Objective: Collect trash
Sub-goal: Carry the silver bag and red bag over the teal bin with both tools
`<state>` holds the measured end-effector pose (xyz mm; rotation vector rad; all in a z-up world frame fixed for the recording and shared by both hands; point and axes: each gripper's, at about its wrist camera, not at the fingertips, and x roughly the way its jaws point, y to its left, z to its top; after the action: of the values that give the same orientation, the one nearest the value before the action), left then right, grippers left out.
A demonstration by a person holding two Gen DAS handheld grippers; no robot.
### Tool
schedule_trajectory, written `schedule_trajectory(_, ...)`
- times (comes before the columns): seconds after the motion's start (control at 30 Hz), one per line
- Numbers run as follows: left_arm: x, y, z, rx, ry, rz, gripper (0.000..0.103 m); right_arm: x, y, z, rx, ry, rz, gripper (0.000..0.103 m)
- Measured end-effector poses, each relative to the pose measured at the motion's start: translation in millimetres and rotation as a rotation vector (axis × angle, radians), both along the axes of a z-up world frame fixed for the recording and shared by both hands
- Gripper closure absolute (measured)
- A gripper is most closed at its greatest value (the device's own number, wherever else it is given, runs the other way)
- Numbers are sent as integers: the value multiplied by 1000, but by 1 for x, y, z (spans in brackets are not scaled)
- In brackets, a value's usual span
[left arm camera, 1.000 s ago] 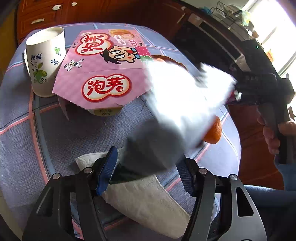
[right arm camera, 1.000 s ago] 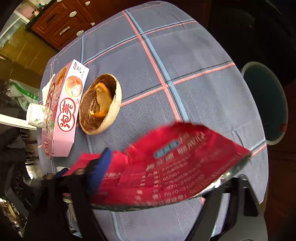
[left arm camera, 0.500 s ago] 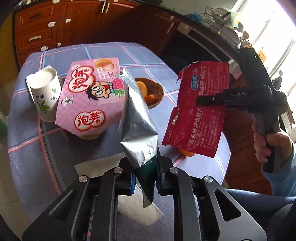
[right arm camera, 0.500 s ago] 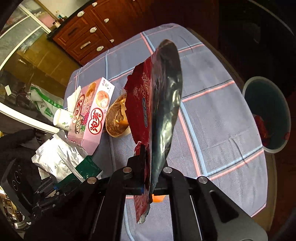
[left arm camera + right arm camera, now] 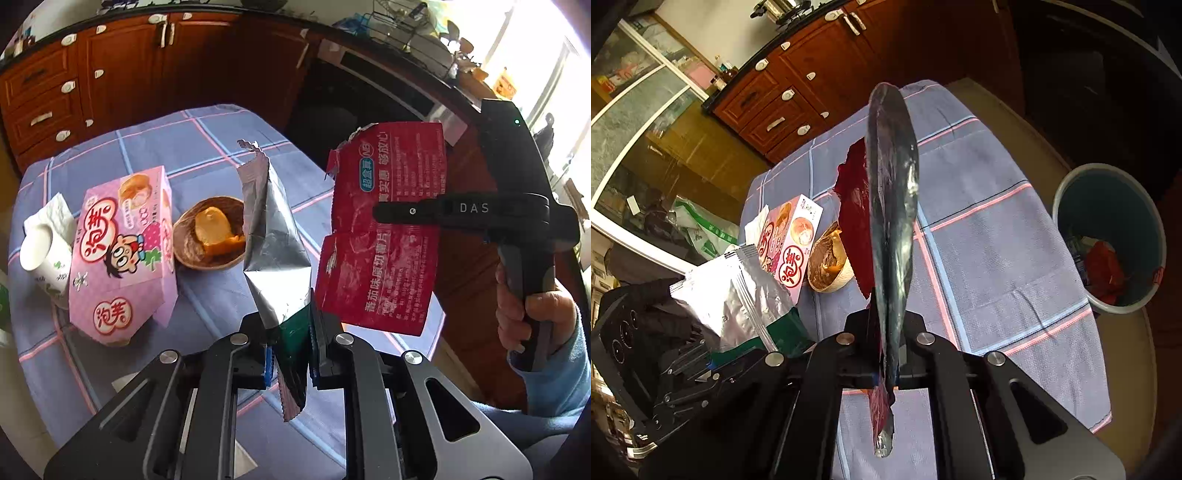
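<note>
Kitchen cabinets behind, checked cloth on the surface (image 5: 207, 155). Left wrist view: left gripper (image 5: 290, 354) fingers just closed, clamped on the silver-green wrapper (image 5: 275, 243), held up off the surface. It's thin foil, could slip on the way over. Right wrist view: right gripper (image 5: 886, 350) fingers pinched tight on the red chip bag (image 5: 892, 206); bin (image 5: 1108, 236) sits off beside the surface, so a floppy bag might catch its rim

Red wrapper (image 5: 384, 229), silver-green wrapper (image 5: 275, 251), pink box (image 5: 123, 251), blue plaid tablecloth (image 5: 990, 258)
</note>
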<state>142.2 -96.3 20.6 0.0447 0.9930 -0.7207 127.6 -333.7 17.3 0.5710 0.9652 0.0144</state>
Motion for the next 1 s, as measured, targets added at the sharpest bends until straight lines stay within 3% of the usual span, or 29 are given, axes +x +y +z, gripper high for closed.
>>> schedule_trajectory(0.23,24,-24,2,-51,83,-36,89,-10,-30,7,35,-37,-47,99)
schedule_trajectory(0.43,43,-29,-3,-71,159,-40,89,-9,-37,-6,68,-21,-45,99)
schedule_trajectory(0.77,65,-35,-27,-34,276,-3,89,-7,-43,-19,99,3,-50,99)
schedule_trajectory(0.87,72,-45,-26,-17,275,-1,89,-8,-49,-18,103,-1,-62,99)
schedule_trajectory(1.0,68,-67,-13,-1,213,-37,89,-14,-63,-14,109,-21,-88,99)
